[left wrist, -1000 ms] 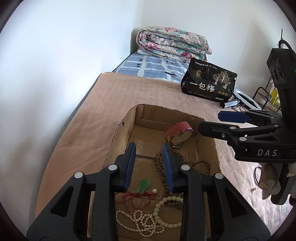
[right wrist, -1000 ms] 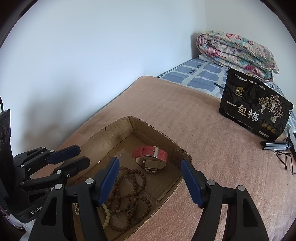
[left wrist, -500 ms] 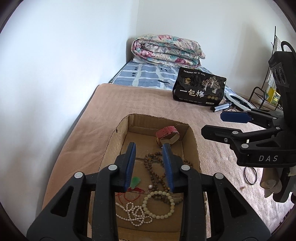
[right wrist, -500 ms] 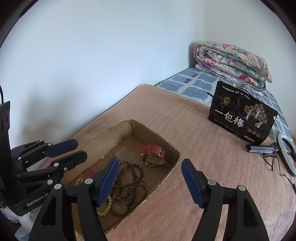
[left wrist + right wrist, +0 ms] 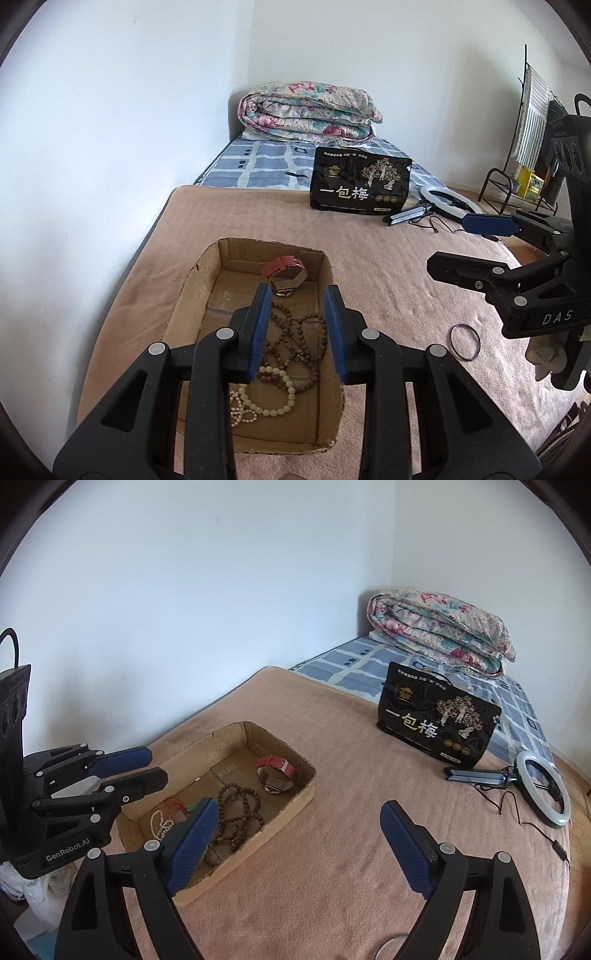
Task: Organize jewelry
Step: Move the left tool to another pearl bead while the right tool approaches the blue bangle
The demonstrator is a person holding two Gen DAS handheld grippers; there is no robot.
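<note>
Both grippers have pulled back and up from the box, so more of the blanket shows around it. Above the box, the left gripper hangs empty with fingers a little apart; inside lie white pearls, brown beads and, at the far end, a pink watch. Right of the box a thin ring lies on the blanket, and the right gripper hovers empty with fingers wide apart.

left gripper fingers hide part of the bead strands; thin ring is cut off at the bottom edge.
</note>
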